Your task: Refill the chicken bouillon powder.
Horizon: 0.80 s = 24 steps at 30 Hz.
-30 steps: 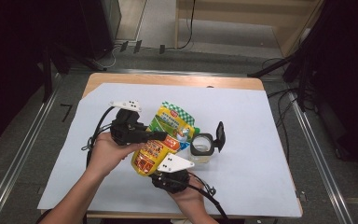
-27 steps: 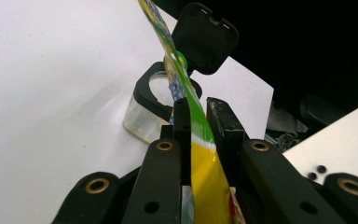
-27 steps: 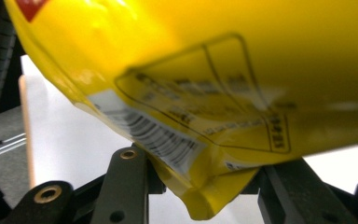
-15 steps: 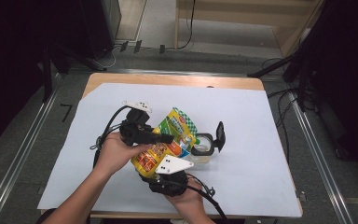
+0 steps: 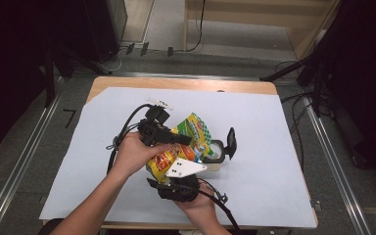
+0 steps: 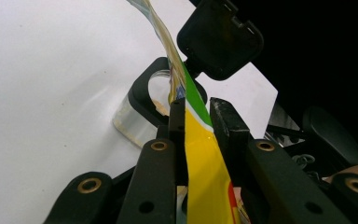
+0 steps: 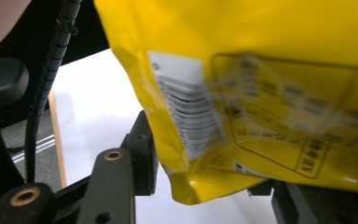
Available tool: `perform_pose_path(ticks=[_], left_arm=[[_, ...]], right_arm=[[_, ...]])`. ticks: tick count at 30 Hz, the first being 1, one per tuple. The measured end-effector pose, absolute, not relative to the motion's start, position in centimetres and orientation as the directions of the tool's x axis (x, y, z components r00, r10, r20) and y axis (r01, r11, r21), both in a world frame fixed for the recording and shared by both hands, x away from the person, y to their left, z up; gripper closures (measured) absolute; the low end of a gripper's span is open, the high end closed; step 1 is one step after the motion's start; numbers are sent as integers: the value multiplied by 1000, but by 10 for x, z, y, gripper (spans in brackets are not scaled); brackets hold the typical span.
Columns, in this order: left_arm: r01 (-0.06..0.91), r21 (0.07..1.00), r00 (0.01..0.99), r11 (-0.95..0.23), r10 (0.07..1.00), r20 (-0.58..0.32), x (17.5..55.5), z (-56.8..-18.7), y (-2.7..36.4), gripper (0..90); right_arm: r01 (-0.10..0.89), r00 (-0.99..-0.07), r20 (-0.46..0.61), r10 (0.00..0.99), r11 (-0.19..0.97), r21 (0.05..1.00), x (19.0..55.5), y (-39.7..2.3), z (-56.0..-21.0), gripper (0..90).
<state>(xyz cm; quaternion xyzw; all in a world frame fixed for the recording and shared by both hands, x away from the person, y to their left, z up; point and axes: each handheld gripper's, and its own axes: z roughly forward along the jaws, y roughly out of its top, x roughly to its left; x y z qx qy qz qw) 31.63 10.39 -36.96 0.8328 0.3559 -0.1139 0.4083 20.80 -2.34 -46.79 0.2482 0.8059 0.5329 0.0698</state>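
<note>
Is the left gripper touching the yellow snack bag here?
Touching. In the left gripper view, the left gripper has its two black jaws on either side of the yellow snack bag, pressed against it.

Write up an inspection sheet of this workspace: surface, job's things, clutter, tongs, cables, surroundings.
Surface: wooden table under a pale sheet.
Job's things: yellow snack bag held tilted, its green top over a clear jar with black hinged lid open.
Clutter: nothing seen.
Tongs: left tongs shut on the bag's upper edge; right tongs hold the bag's bottom corner.
Cables: black cable loops from left tongs; another trails from right tongs.
Surroundings: metal rails beside the table; floor cables beyond.
</note>
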Motion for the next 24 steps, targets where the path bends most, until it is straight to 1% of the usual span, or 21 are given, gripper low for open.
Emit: perform_pose_path(ticks=[7, 10, 13, 16, 20, 24], left_arm=[[712, 564, 699, -418, 499, -513, 322, -372, 103, 790], [722, 549, 689, -420, 500, -524, 324, -371, 103, 788], [713, 551, 699, -434, 507, -505, 326, -369, 100, 777], [707, 555, 704, -439, 508, -496, 325, -368, 97, 753], [706, 557, 705, -438, 509, -494, 325, -367, 97, 708], [704, 567, 707, -428, 500, -500, 323, -364, 99, 678]], right_arm=[[314, -875, 137, 465, 329, 890, 208, -21, -468, 540], [304, -873, 117, 473, 339, 890, 208, -21, -466, 598], [310, -873, 124, 471, 339, 888, 210, -21, -463, 603], [326, -864, 149, 481, 309, 894, 211, -23, -462, 606], [376, -847, 220, 485, 254, 891, 214, -26, -462, 614], [386, -841, 239, 485, 228, 894, 214, -28, -461, 619]])
